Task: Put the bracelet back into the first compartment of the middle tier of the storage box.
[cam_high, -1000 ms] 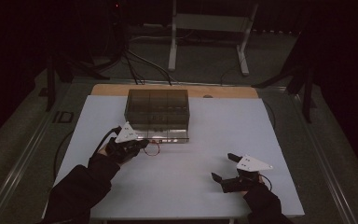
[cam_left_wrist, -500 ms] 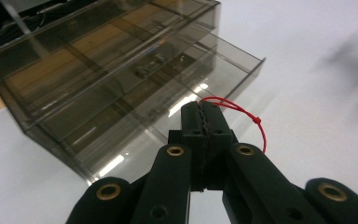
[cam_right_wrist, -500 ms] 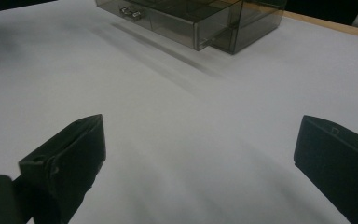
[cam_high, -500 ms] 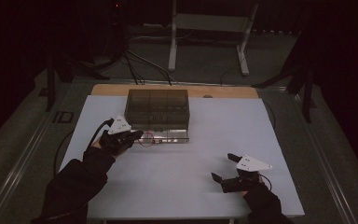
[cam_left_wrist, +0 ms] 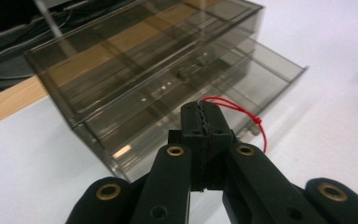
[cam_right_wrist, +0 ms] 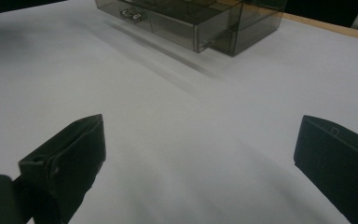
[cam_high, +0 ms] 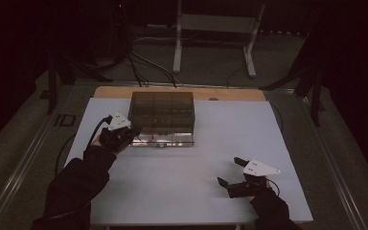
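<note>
On the white table (cam_high: 182, 191), far centre: one smoky see-through drawer box (cam_high: 162, 111), several tiers, standing square on the white sheet just short of a bare wooden strip along the far edge. Lowest drawer (cam_high: 165, 139) pulled part-way out toward the near side, small metal handle on its front.

At the box's near left corner: left gripper (cam_high: 133, 134), held in a dark-sleeved hand, jaws pressed together on a loop of red string (cam_left_wrist: 242, 116). String runs from the jaw tips to the right, above the open drawer's rim; a small knot shows along it. Whether it touches the drawer cannot be told.

Near right of the table, well apart from the box: right gripper (cam_high: 230, 171), resting low over the sheet, jaws spread wide with nothing between them, grey three-cornered plate on top.
</note>
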